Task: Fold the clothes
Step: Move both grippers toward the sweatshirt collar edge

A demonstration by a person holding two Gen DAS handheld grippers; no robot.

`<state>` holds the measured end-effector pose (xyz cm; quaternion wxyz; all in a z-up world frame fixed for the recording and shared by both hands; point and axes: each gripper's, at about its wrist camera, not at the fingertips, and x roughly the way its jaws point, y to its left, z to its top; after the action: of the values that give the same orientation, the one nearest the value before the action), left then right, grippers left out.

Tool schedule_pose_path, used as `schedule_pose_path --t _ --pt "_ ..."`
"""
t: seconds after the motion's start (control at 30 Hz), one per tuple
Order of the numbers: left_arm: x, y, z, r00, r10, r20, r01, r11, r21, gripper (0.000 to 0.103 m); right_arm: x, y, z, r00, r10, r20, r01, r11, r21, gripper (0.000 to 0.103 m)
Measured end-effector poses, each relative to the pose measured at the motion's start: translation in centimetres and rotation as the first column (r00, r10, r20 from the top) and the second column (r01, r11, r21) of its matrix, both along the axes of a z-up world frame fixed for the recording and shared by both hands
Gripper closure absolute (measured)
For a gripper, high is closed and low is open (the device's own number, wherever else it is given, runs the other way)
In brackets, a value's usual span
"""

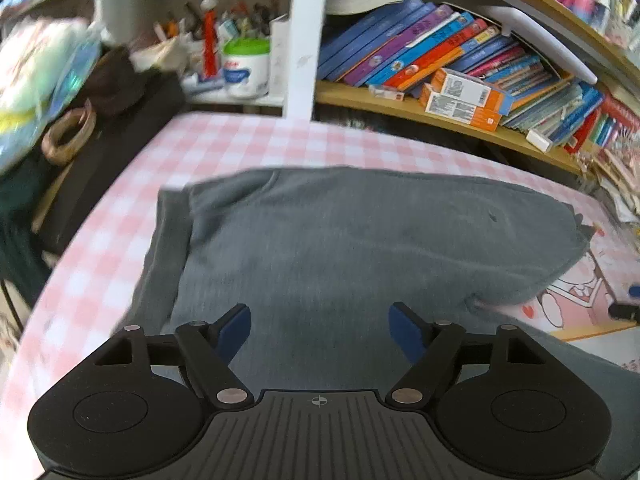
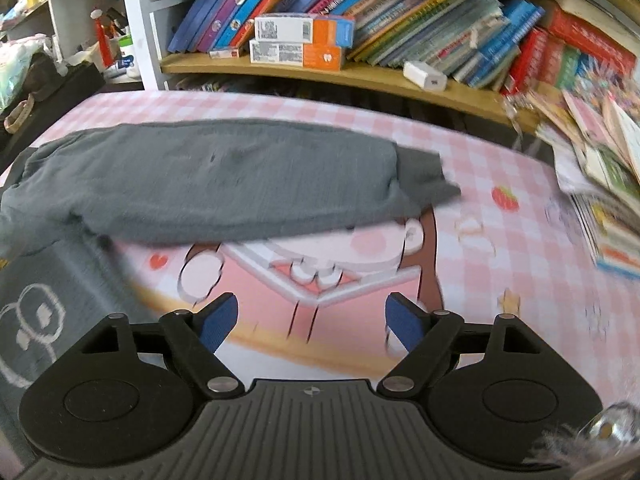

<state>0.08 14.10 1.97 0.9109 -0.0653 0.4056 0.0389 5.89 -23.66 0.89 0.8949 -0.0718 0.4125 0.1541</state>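
Observation:
A grey garment [image 1: 352,240] lies folded over on the pink checked table cover [image 1: 120,216]. My left gripper [image 1: 319,330] hovers open just above its near part, nothing between the blue pads. In the right wrist view the same grey garment [image 2: 224,180] stretches across the far half of the table, with a cuff end [image 2: 428,176] pointing right and a part with a white printed outline [image 2: 32,320] at the near left. My right gripper [image 2: 310,320] is open over the cartoon picture on the table cover [image 2: 500,240], to the right of the cloth and holding nothing.
Behind the table runs a wooden shelf [image 2: 360,76] packed with books and two orange-and-white boxes [image 2: 300,40]. Loose books [image 2: 600,168] pile up at the right edge. A dark bag [image 1: 116,128] and a white jar with a green lid [image 1: 246,66] stand at the left.

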Motion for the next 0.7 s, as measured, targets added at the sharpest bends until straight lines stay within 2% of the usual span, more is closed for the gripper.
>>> schedule_pose_path --t 0.23,0.43,0.7 --pt "4.4 -0.6 0.5 0.998 -0.065 0.004 0.065 0.993 0.101 0.020 5.6 -0.6 0.4 0.997 0.073 0.036 -0.073 0.997 -0.012 0.022" --pt "7.7 -0.8 0.4 0.995 -0.098 -0.008 0.098 0.985 0.140 0.020 9.5 -1.0 0.2 0.994 0.103 0.028 -0.103 0.995 -0.015 0.020" --pt "11.0 -0.3 0.0 0.995 -0.095 -0.035 0.099 0.982 0.158 0.018 14.2 -1.5 -0.5 0.990 0.140 0.006 -0.140 0.990 -0.016 0.020"
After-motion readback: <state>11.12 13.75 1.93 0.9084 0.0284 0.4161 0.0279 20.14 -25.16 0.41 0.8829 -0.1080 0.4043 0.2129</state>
